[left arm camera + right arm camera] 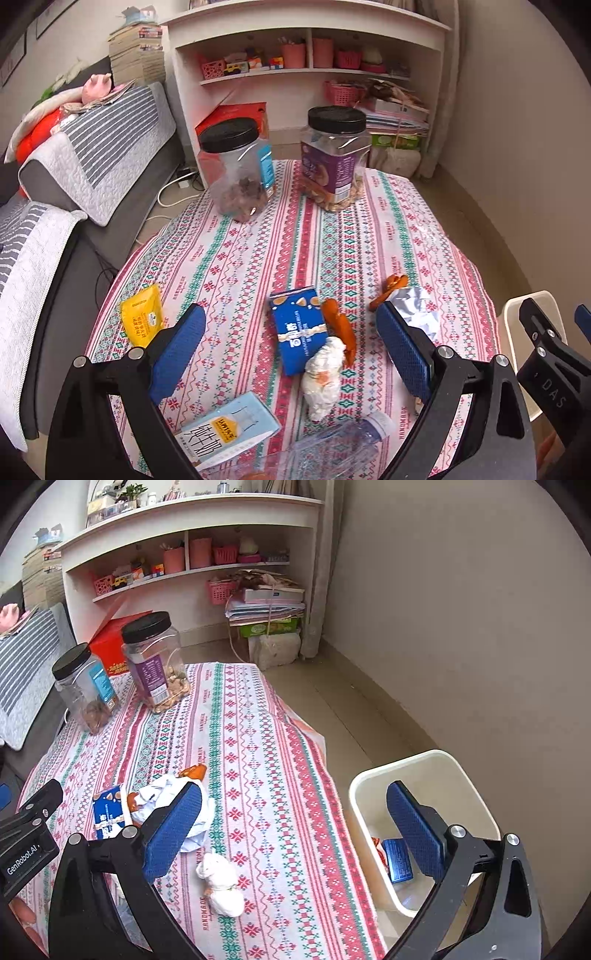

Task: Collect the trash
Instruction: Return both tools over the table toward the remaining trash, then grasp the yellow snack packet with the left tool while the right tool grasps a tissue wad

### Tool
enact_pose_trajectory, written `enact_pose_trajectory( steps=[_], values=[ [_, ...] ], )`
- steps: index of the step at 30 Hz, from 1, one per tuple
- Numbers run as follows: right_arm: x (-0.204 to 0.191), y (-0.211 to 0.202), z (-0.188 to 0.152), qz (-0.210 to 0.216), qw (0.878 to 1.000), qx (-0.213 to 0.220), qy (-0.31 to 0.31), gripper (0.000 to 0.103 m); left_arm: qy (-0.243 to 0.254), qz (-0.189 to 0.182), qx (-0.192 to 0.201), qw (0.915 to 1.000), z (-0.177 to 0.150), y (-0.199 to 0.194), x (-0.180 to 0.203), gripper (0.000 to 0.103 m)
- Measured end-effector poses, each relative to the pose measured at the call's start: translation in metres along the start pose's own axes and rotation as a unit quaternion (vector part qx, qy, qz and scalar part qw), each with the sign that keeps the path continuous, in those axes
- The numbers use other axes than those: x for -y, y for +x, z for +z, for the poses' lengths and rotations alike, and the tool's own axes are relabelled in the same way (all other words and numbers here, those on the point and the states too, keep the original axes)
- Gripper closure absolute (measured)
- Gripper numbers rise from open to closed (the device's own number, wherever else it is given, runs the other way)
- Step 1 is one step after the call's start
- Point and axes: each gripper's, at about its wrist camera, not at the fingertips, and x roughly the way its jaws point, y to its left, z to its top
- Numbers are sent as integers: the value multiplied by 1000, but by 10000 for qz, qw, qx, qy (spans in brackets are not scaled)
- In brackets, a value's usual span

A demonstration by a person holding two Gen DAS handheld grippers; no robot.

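text: "HANDMADE" woven repeatedly on tablecloth (266, 746) | "GenRobot.AI" on left gripper (26, 856) body, near left | "DAS" on right gripper (554, 395) body, near right | carton and pouch print unreadable

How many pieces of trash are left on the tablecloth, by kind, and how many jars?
Orange peel pieces: 2
Crumpled white tissue wad: 1
Crumpled silver-white wrapper: 1
Blue snack packet: 1
Yellow snack packet: 1
White-and-blue milk carton: 1
Clear plastic bottle: 1
Black-lidded clear plastic jars: 2
Total: 10
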Motion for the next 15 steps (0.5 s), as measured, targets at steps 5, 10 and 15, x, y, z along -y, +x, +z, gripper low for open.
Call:
enact_pose_trajectory(
  steps=[5,10,15],
  values=[
    [-36,7,-5,205,9993,-115,-305,7,-131,489,-280,9983,-4,25,-38,12],
    [-64,17,-11,340,9977,-266,-519,7,-465,959,-599,9925,-8,53,-86,12],
    [-87,27,-15,437,9955,-387,-742,7,-845,1354,-1065,9814,-12,91,-132,12]
  ],
)
